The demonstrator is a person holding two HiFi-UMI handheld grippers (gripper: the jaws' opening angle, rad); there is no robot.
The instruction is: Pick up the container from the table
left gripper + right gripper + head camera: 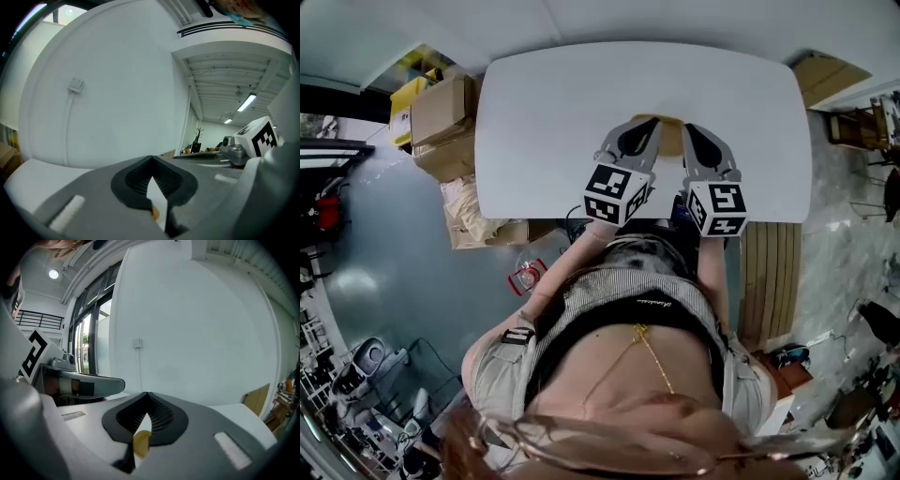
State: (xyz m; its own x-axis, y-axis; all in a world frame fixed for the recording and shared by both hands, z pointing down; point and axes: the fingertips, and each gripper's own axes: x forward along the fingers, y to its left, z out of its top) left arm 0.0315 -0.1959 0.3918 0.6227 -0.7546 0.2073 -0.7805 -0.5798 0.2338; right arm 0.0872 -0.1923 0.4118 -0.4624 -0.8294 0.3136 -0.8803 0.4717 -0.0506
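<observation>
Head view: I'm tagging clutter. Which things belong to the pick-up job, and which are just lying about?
Job: tan-yellow container; white table under it; left tool; right tool.
Lying about: brown cardboard boxes; yellow box; slatted wooden panel.

Cardboard boxes sit stacked well left of the left gripper; a slatted wooden panel lies right of the right gripper.
</observation>
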